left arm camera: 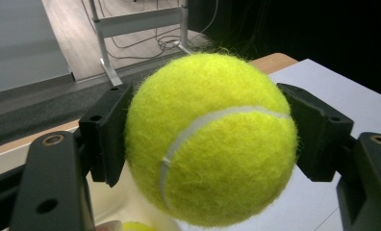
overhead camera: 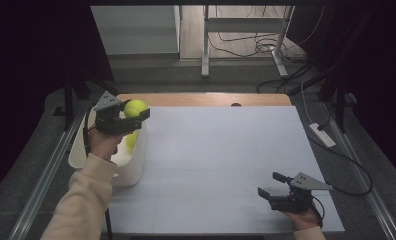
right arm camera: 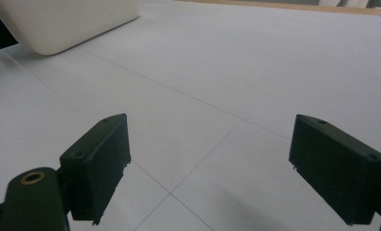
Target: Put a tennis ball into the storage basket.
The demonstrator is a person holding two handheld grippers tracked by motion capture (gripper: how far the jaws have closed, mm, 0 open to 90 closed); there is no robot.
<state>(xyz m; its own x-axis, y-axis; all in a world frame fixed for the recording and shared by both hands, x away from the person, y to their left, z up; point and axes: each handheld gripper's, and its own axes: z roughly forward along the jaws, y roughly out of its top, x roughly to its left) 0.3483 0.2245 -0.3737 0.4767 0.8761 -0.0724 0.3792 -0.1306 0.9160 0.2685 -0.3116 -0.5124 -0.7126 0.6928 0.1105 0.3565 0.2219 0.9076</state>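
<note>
- White tabletop, white bin at its left edge.
- Left gripper clamped on tennis ball above bin.
- Right gripper low over tabletop, jaws apart, nothing between.

A wide white table top lies open across its middle and far side, with bare surface between the two grippers where a hand could sweep freely. The one obstacle on it is a white bin standing at the left edge, its walls rising above the surface. Over the bin's far rim, the left gripper hangs with a tennis ball clamped between its jaws, blocking the way in from above there; a second ball lies inside the bin. The right gripper sits low at the near right corner (jaws spread wide, nothing between them), with bare table ahead.
</note>
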